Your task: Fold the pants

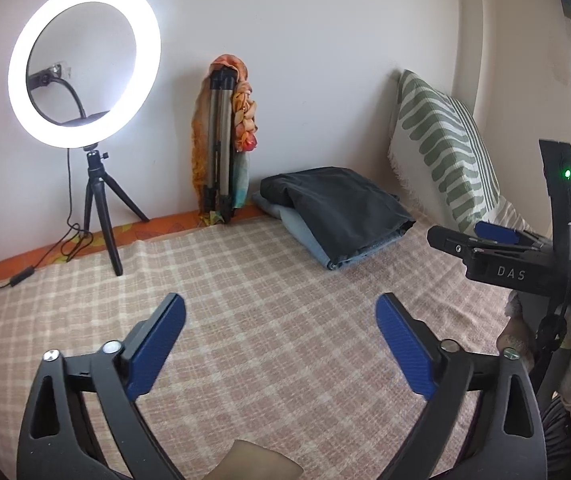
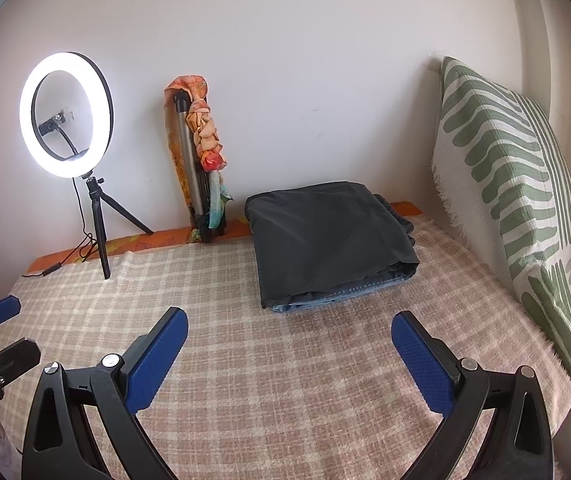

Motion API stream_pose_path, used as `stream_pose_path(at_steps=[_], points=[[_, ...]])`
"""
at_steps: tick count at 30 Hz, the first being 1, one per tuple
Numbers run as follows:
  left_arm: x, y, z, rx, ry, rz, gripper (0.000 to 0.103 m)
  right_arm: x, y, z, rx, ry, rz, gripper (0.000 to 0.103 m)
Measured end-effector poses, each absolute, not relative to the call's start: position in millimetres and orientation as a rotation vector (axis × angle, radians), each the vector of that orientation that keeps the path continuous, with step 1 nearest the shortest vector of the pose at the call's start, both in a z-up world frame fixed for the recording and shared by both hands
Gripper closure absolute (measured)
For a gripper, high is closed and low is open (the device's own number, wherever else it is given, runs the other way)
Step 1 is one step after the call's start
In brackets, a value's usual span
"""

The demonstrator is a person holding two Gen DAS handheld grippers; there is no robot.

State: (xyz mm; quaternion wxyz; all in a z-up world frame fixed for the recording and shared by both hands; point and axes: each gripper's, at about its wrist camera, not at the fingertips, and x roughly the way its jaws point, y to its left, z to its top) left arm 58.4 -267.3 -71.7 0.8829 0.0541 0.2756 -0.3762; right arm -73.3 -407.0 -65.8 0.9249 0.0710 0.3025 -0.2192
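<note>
The dark grey folded pants (image 2: 327, 240) lie stacked on blue folded denim (image 2: 337, 300) at the checked blanket's (image 2: 265, 380) far side; left gripper (image 1: 281, 316) and right gripper (image 2: 289, 334) both gape empty; folding looks finished, so only withdrawal seems needed.

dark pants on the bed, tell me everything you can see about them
The dark pants are charcoal, smooth thin fabric, folded into a flat rectangle. They lie on top of folded blue denim that peeks out along the near edge, on the checked bedcover near the wall. Neither tongs touch them.
</note>
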Motion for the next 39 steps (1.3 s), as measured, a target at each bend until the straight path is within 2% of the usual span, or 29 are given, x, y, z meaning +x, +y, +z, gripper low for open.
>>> stream_pose_path(at_steps=[13, 39], points=[[51.5, -268.8, -80.3, 0.172, 0.56, -0.763, 0.003, -71.6, -404.9, -69.4, 0.142, 0.598, -0.479, 0.0], [59.6, -253.8, -70.9, 0.113, 0.561, -0.747, 0.003, -62.6, -402.5, -67.1, 0.129, 0.58, -0.486, 0.0]])
